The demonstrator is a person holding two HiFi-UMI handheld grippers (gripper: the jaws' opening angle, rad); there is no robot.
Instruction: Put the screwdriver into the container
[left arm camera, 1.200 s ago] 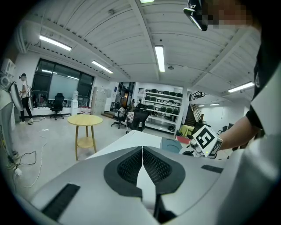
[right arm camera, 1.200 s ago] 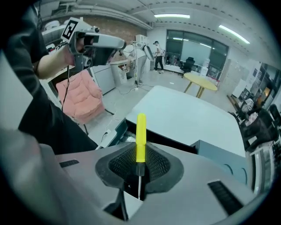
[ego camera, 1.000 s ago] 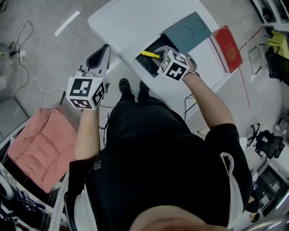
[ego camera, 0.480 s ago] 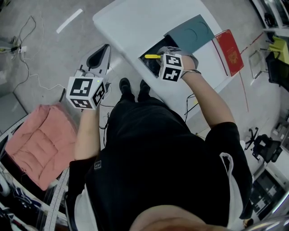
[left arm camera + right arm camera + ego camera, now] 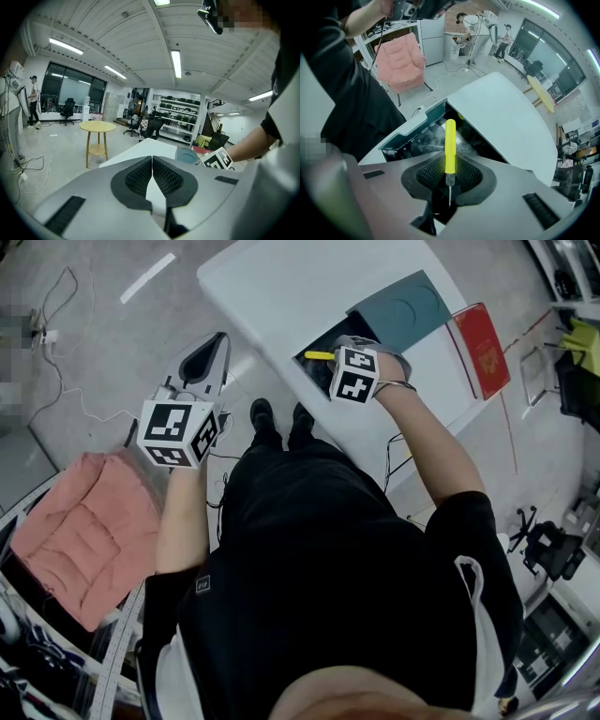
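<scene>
Step in hand: transport and placement. The screwdriver [image 5: 450, 143] is carried over the open container [image 5: 415, 126] and is not yet released.
Right gripper [image 5: 450, 174]: jaws closed on the screwdriver at the lower end of its yellow handle. The handle points to 12 o'clock in the right gripper view and the thin metal shaft to 6 o'clock, back into the jaw throat.
Left gripper [image 5: 152, 174]: jaws pressed together with nothing between them. It is held off the table [image 5: 281, 287], at 8 o'clock of the container in the head view, and takes no part in this step.
Screwdriver position: in the head view, the yellow handle tip lies above the dark interior of the container. Whether it touches the floor of the container cannot be told.
Container: dark box, open, near the table edge closest to the person. Its teal lid [image 5: 398, 306] lies at 1 o'clock of the opening, with a red booklet [image 5: 483, 337] at 4 o'clock of the lid.
Next move, as judged: lower the right gripper until the handle is inside the walls, then part the jaws.
Requirement: keep the full length of the tool within the rim, so that neither end catches on the wall.
</scene>
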